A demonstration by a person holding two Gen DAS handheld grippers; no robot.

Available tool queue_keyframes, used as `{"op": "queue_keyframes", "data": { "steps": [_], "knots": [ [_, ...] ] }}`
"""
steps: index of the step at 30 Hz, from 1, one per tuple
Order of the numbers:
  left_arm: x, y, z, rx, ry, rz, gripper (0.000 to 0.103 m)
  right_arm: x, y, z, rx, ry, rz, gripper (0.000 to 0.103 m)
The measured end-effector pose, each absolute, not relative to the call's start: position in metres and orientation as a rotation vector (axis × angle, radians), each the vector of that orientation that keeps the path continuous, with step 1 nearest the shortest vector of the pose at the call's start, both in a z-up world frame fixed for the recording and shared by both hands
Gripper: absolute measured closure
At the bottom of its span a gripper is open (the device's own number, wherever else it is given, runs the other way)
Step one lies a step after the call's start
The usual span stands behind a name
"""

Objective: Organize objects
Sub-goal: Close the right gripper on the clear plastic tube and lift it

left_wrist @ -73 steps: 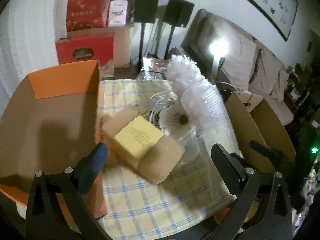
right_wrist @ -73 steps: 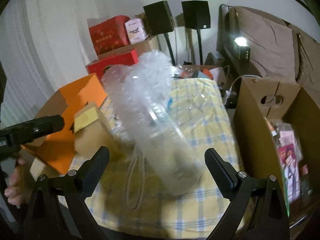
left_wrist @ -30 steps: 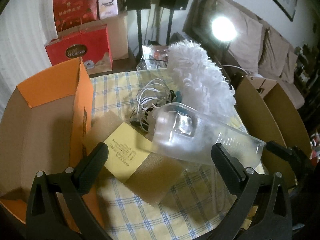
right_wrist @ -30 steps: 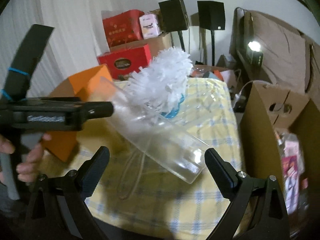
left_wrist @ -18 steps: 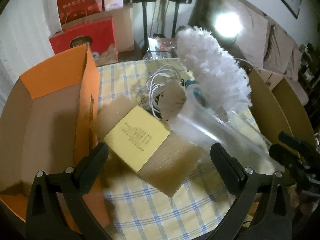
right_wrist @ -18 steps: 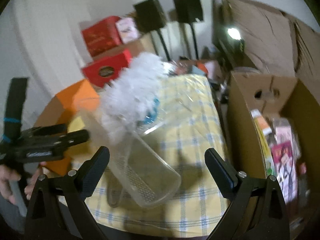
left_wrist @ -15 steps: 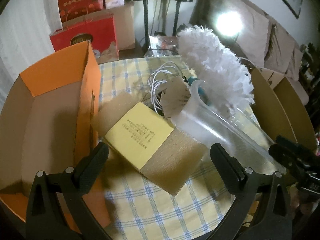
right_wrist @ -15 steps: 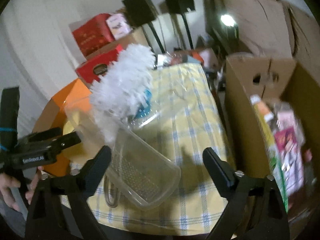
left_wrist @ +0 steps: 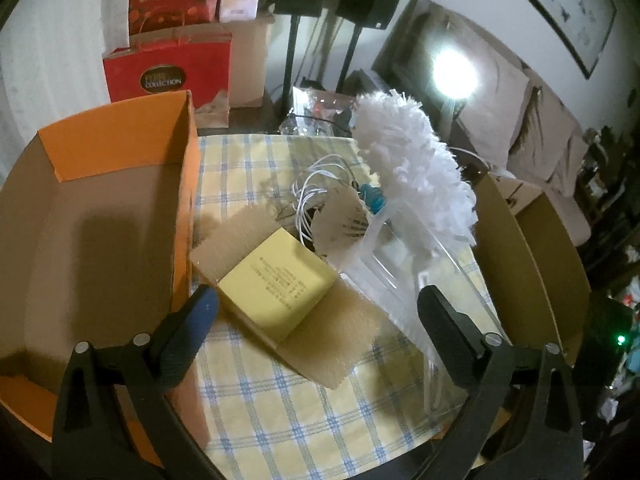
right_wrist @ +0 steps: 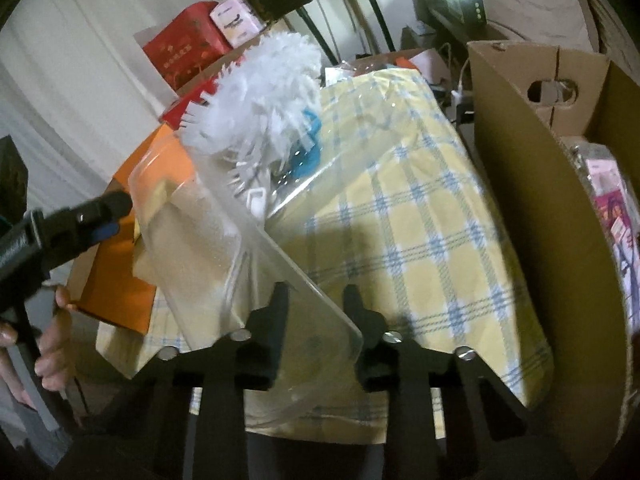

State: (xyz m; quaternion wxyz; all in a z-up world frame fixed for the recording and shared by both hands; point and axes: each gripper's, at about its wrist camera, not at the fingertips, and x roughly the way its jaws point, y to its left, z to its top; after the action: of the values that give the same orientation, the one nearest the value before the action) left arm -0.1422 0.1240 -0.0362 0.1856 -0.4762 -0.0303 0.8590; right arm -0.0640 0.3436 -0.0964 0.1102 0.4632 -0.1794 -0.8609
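An orange box (left_wrist: pixel 120 208) stands open at the worktop's (left_wrist: pixel 256 392) left edge. Just right of it, the left tool (left_wrist: pixel 316 312) hangs spread wide over a brown parcel with a yellow label (left_wrist: pixel 280 288), gripping nothing, having just narrowed slightly. The right tool (right_wrist: pixel 316 300) has just closed on the near edge of the clear plastic case (right_wrist: pixel 240 248) holding a white duster (right_wrist: pixel 260 96). Bare checked cloth lies right of it, up to a cardboard box (right_wrist: pixel 540 220).

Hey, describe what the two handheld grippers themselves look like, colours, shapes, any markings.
Both are black plastic frames with splayed, angled arms and round silver screw heads at the joints. The left gripper has two long tapered fingers; its left finger's pad looks blue. In the right wrist view its body carries small, unreadable white lettering. The right gripper has short, blunt black fingers. No sleeve shows.
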Motion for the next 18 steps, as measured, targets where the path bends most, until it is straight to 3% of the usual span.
{"op": "queue_keyframes", "data": {
  "steps": [8, 12, 18],
  "knots": [
    [-0.139, 0.14, -0.042, -1.368, -0.035, 2.374, 0.04, -0.056, 0.337, -0.092, 1.332, -0.515, -2.534, 0.084],
    [-0.138, 0.142, -0.041, -1.38, -0.069, 2.33, 0.068, -0.051, 0.332, -0.084, 1.303, -0.506, -2.533, 0.085],
    [-0.135, 0.143, -0.041, -1.399, -0.085, 2.297, 0.071, -0.046, 0.32, -0.073, 1.272, -0.474, -2.519, 0.086]
  ]
}}
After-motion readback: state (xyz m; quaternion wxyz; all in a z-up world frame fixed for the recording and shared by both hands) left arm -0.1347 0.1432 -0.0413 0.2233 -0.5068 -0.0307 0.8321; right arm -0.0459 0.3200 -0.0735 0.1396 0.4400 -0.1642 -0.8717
